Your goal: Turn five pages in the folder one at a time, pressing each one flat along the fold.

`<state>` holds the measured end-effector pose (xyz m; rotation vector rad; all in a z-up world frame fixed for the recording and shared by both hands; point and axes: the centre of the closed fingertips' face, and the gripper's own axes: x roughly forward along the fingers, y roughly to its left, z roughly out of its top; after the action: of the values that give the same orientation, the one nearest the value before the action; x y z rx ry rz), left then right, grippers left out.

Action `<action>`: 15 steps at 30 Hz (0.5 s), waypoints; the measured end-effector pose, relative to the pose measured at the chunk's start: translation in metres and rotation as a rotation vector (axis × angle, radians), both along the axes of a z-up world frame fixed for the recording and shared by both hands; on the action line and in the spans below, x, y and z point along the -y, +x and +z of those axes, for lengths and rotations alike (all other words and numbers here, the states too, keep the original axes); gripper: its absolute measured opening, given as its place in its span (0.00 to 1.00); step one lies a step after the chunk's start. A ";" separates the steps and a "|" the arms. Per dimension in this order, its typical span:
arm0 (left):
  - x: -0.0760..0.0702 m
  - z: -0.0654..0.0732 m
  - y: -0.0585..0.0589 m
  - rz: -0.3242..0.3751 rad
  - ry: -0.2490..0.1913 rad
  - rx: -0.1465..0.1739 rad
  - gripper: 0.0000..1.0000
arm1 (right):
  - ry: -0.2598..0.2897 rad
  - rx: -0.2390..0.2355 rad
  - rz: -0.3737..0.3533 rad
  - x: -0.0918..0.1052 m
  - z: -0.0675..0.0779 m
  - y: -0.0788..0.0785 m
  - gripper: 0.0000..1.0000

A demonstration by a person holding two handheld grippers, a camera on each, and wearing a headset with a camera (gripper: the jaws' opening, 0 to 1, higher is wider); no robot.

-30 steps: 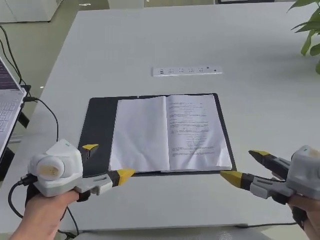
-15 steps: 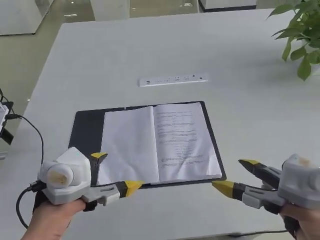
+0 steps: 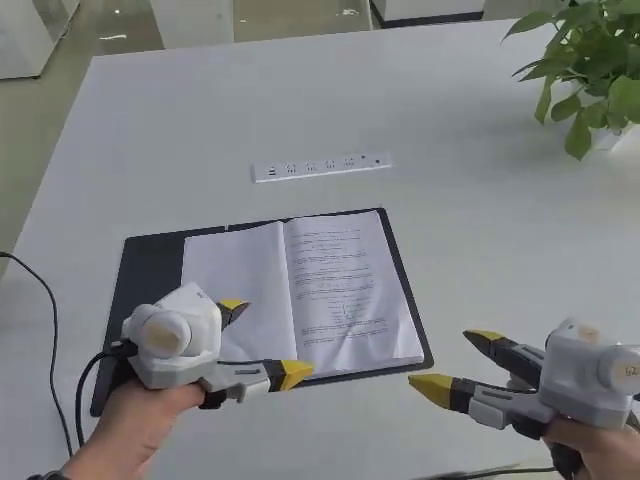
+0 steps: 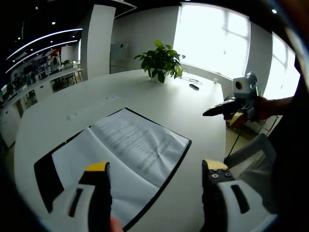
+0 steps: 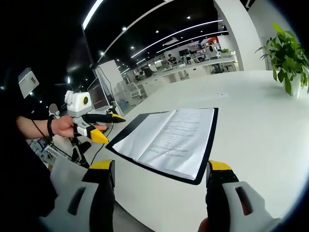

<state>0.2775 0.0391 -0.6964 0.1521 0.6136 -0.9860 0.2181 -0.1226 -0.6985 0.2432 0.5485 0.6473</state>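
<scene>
I see both grippers spread, nothing held. My left gripper point(image 3: 263, 340) hangs above the near edge of the folder point(image 3: 335, 285). My right gripper point(image 3: 457, 362) is off its near right corner, apart. The folder lies open on the table point(image 3: 470, 220), with a power strip point(image 3: 320, 167) beyond it and a plant point(image 3: 585, 60) far right.

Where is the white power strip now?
In the head view, the long white power strip lies on the white table, beyond the far edge of the open black folder, left of the green plant.
</scene>
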 end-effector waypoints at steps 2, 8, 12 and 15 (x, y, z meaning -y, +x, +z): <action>0.011 -0.001 0.003 -0.025 0.008 0.006 0.77 | 0.007 -0.001 -0.008 0.001 -0.001 0.000 0.76; 0.039 -0.003 0.013 -0.062 -0.009 0.002 0.76 | 0.017 -0.009 -0.012 0.002 -0.002 -0.002 0.76; 0.057 -0.010 0.017 -0.079 -0.012 -0.007 0.75 | 0.014 -0.018 -0.012 0.003 -0.005 -0.003 0.76; 0.067 -0.017 0.019 -0.085 -0.011 -0.014 0.74 | 0.023 -0.024 -0.017 0.006 -0.006 -0.004 0.75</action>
<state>0.2962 -0.0283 -0.7133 0.1629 0.6183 -1.0735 0.2136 -0.1287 -0.7044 0.2768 0.5617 0.6350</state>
